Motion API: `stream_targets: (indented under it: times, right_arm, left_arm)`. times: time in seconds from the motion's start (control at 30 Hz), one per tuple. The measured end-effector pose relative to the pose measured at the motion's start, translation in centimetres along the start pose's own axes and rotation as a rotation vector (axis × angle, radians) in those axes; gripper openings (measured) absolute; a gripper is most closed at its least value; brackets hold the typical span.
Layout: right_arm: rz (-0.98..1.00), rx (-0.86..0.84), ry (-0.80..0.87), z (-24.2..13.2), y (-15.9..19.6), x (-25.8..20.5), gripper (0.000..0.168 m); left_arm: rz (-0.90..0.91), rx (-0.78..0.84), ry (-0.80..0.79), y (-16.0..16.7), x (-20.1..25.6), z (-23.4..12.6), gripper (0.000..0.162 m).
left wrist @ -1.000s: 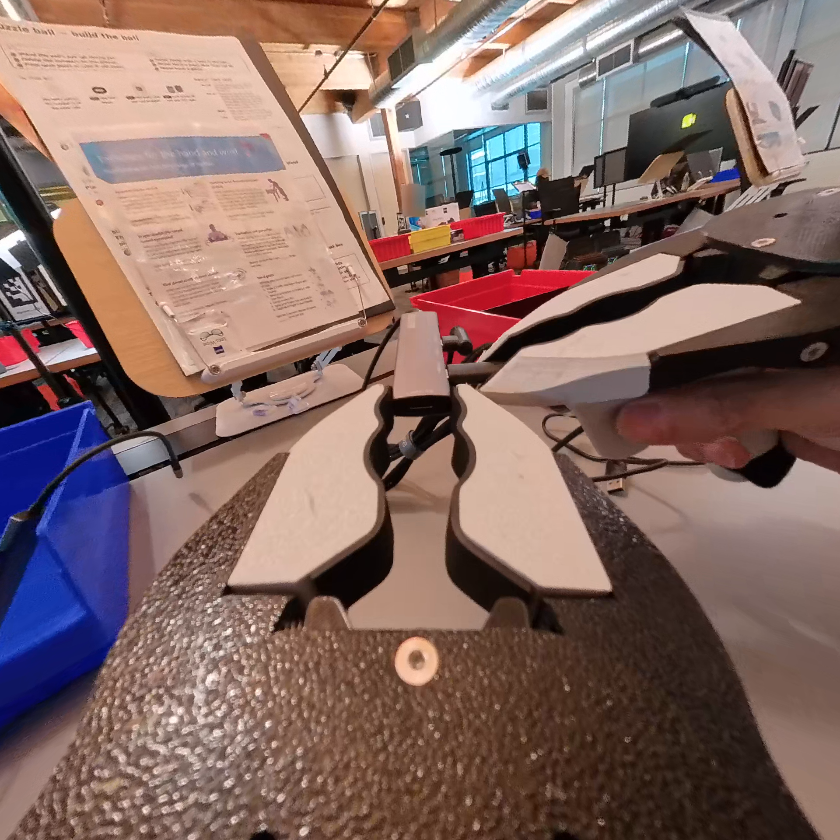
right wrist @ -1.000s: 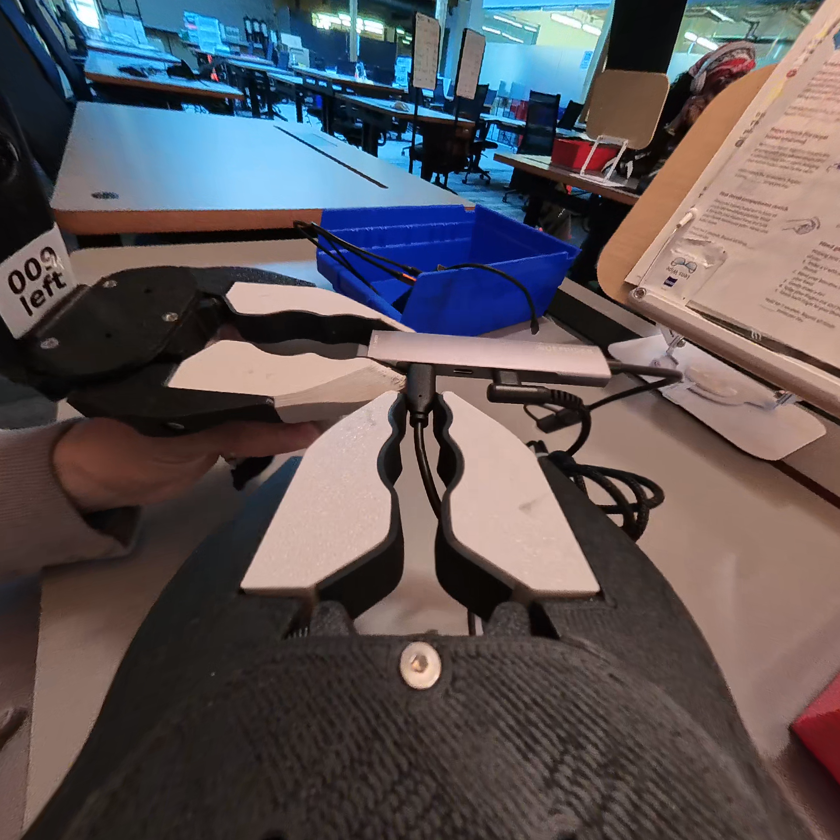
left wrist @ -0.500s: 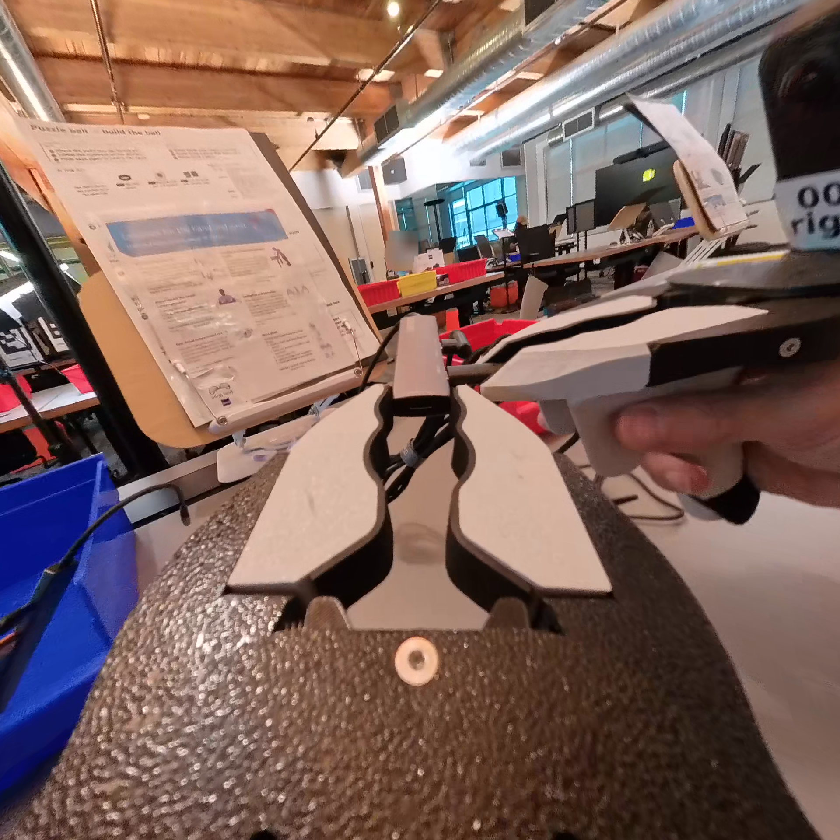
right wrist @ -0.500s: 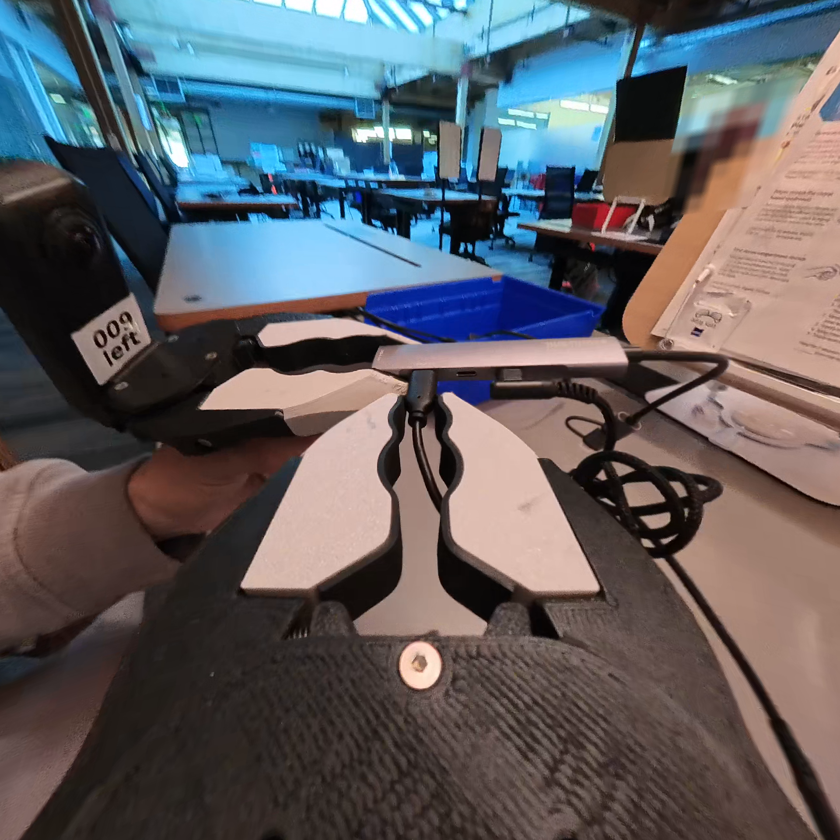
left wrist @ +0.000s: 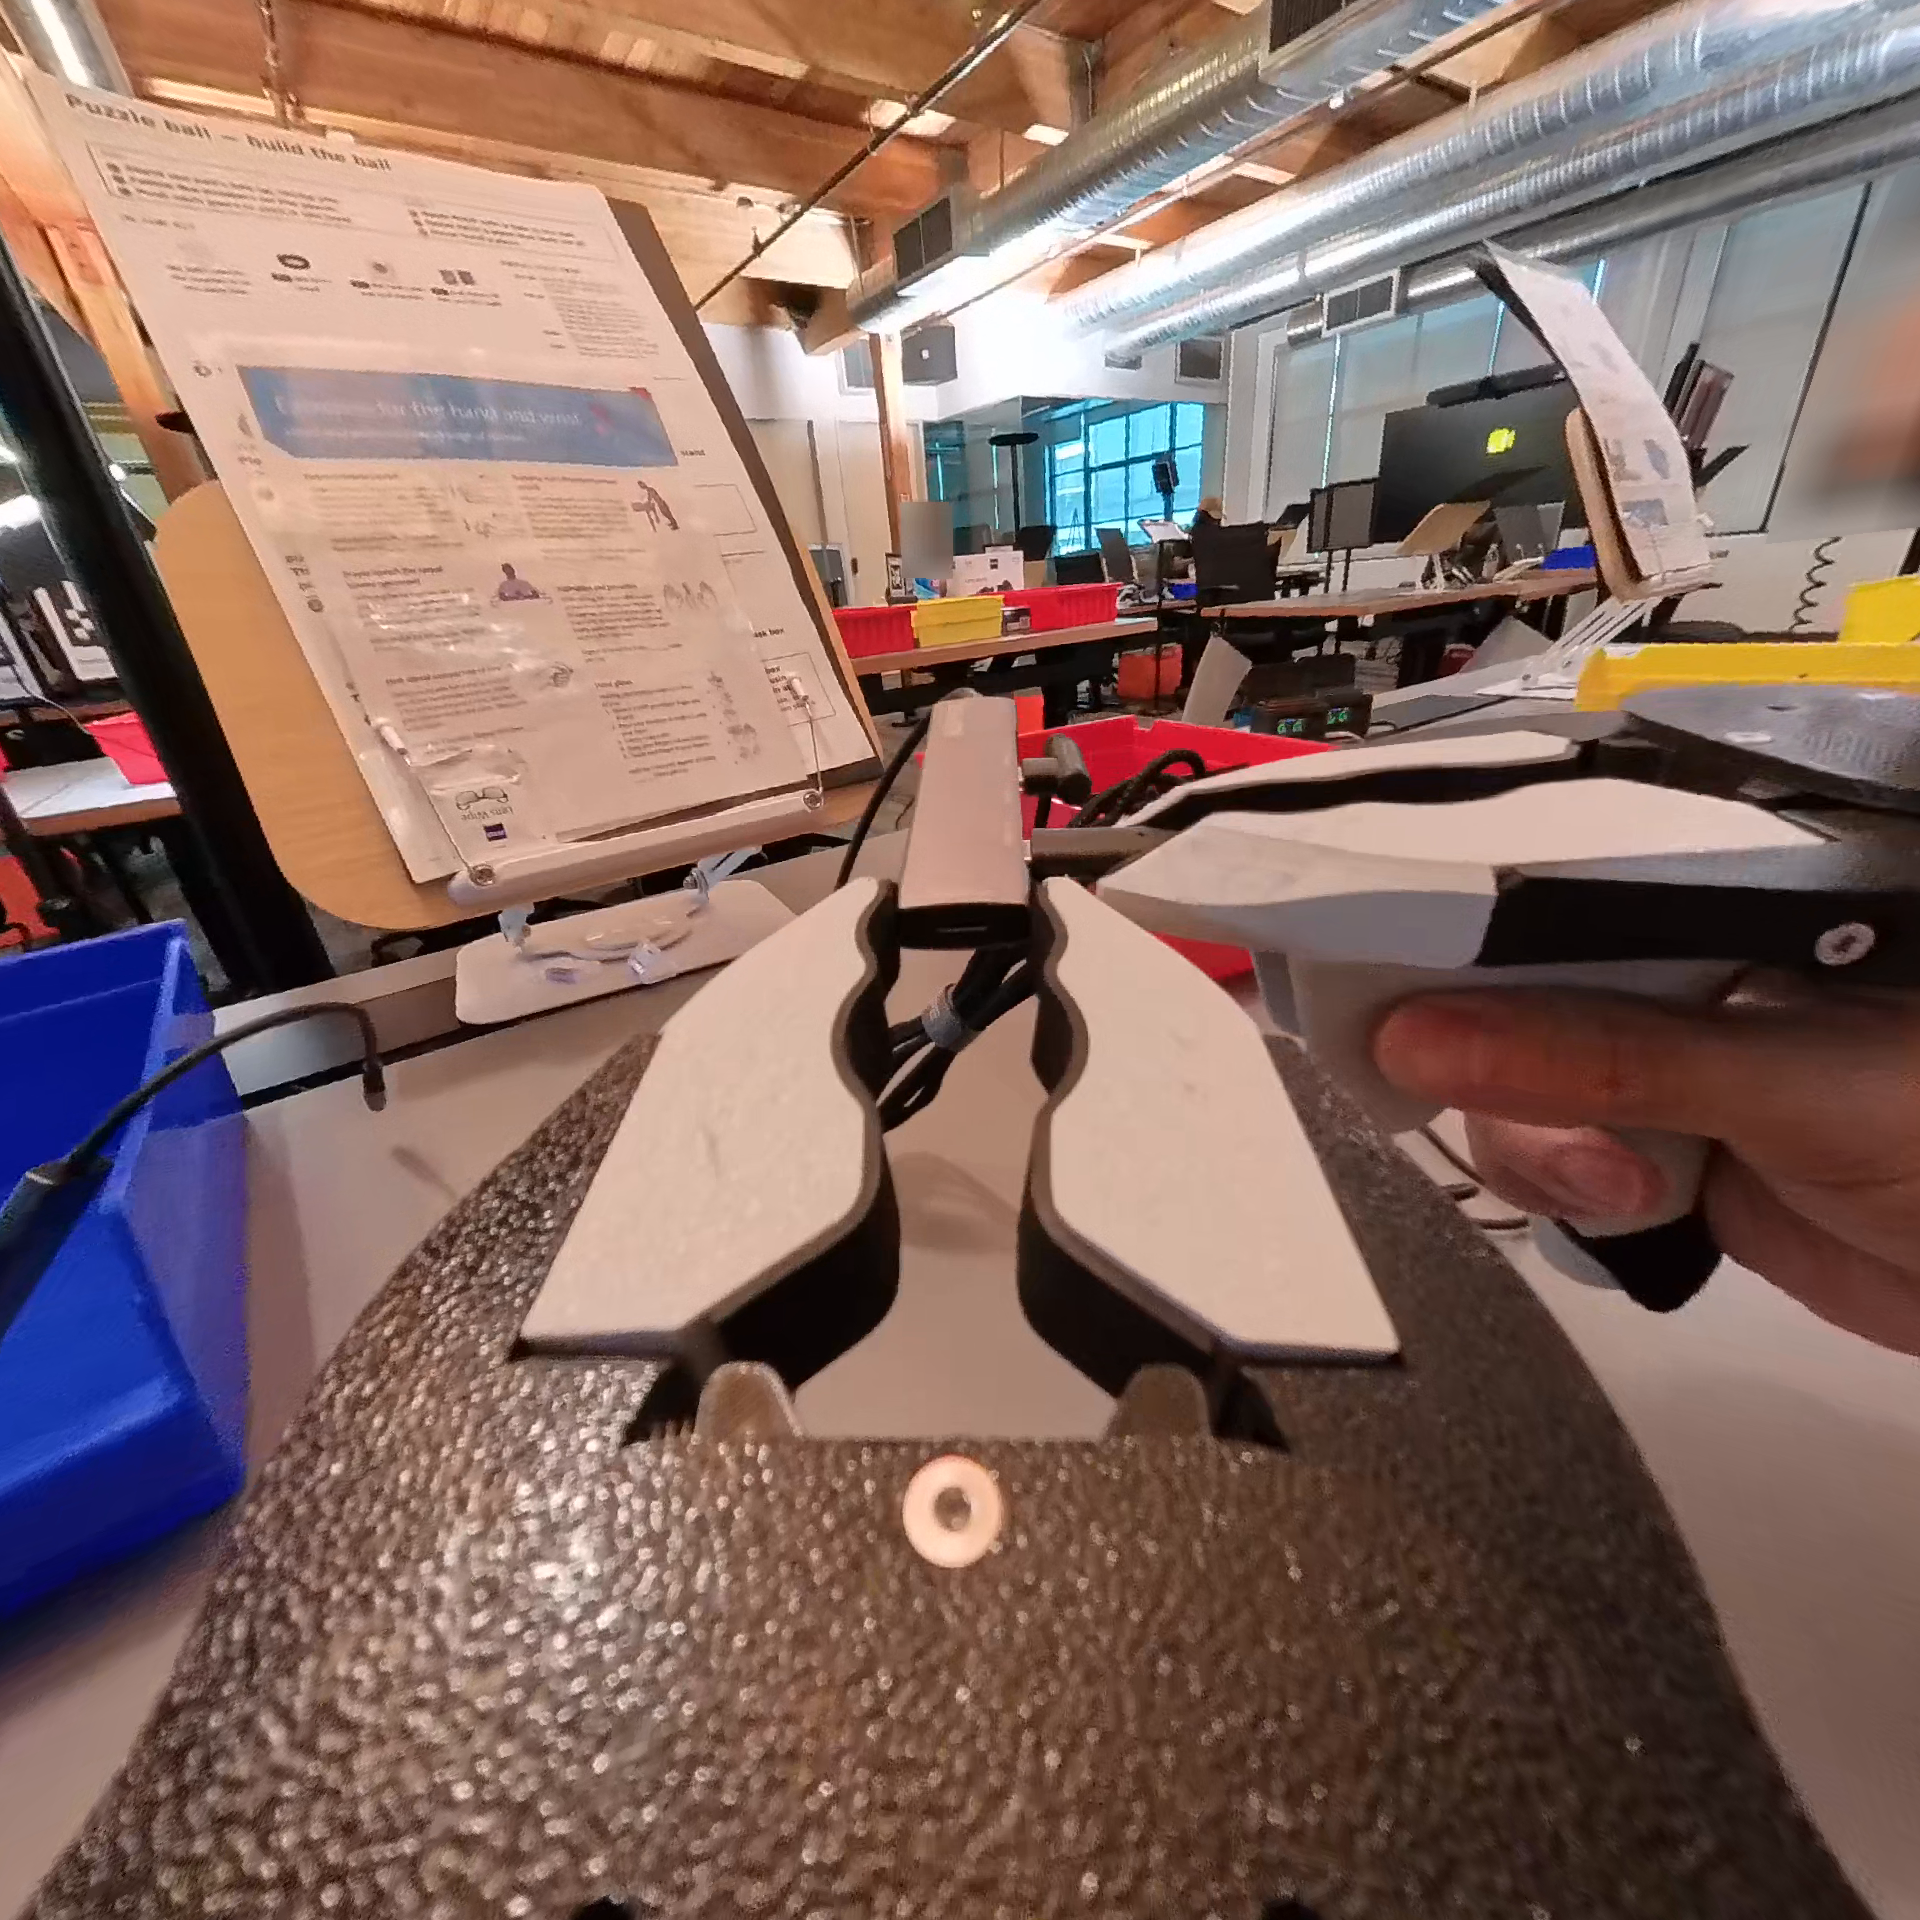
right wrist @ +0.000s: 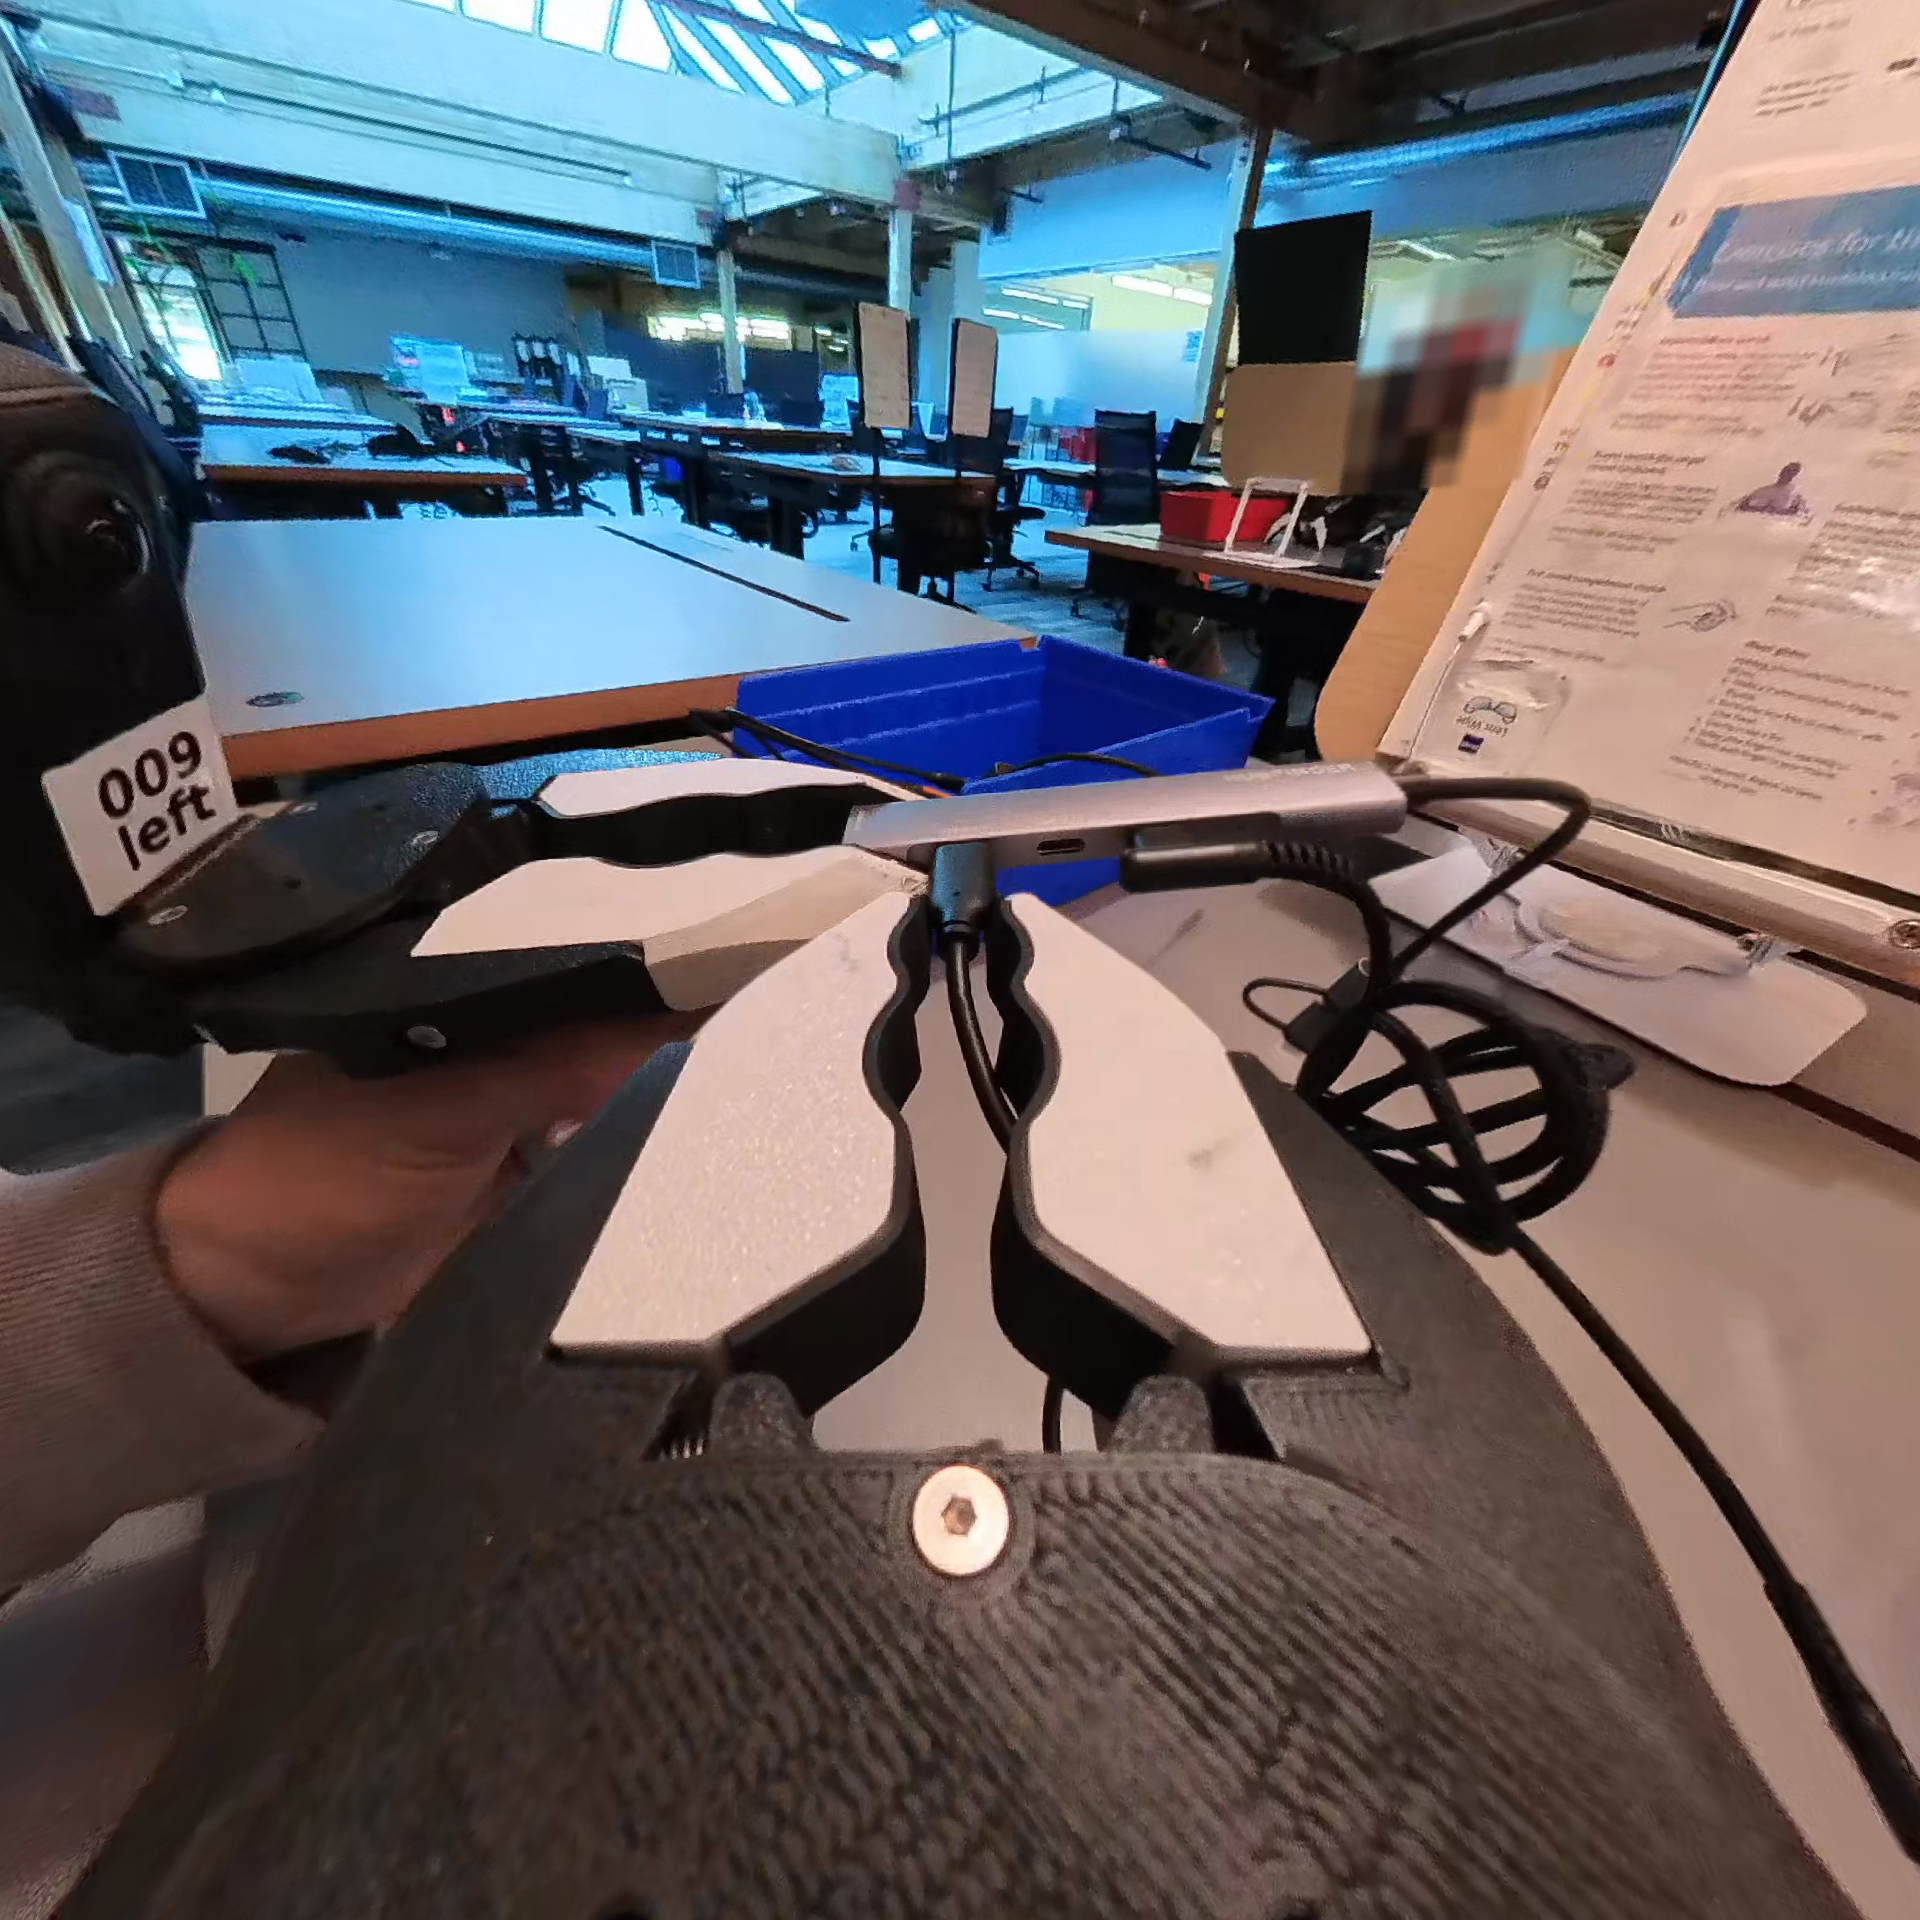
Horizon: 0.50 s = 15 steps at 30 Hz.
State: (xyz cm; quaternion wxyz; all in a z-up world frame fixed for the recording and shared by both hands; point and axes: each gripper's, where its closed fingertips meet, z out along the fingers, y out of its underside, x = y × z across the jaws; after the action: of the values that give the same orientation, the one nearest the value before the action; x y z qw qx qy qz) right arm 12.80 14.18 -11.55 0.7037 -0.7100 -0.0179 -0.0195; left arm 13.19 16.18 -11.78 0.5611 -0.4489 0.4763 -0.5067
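Observation:
My left gripper (left wrist: 961,909) is shut on the near end of a slim grey hub (left wrist: 964,800) and holds it level above the table. The hub also shows in the right wrist view (right wrist: 1132,805). My right gripper (right wrist: 961,914) is shut on a black cable plug (right wrist: 956,873) seated in the hub's side. It reaches in from the right in the left wrist view (left wrist: 1132,842). The plug's cable (right wrist: 977,1039) runs back between my right fingers. A second black plug (right wrist: 1195,860) sits in the hub farther along, and its cable hangs down to a coiled bundle (right wrist: 1455,1122) on the table.
A blue bin (left wrist: 94,1247) with cables over its rim stands at the left, also seen in the right wrist view (right wrist: 997,707). A wooden stand with printed sheets (left wrist: 468,582) stands behind the hub. Red bins (left wrist: 1132,753) lie beyond. The grey table (right wrist: 1714,1299) lies below. Less than 4 cm separates the two grippers' tips.
Both grippers have risen together with the hub and plug, lifting the cable off the table. Both grips are unchanged.

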Motion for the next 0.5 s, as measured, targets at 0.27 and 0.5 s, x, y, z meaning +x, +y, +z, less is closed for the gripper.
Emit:
stream_targets:
  times: [0.27, 0.5]
  right_arm:
    - [0.097, 0.031, 0.061, -4.7, -0.7, 3.8, 0.011]
    - [-0.039, -0.072, -0.131, -7.3, -5.8, 4.7, 0.011]
  left_arm:
    - [0.045, 0.103, -0.087, -5.8, -3.3, -1.1, 0.023]
    - [0.162, 0.068, 0.048, -5.4, 0.9, 0.4, 0.023]
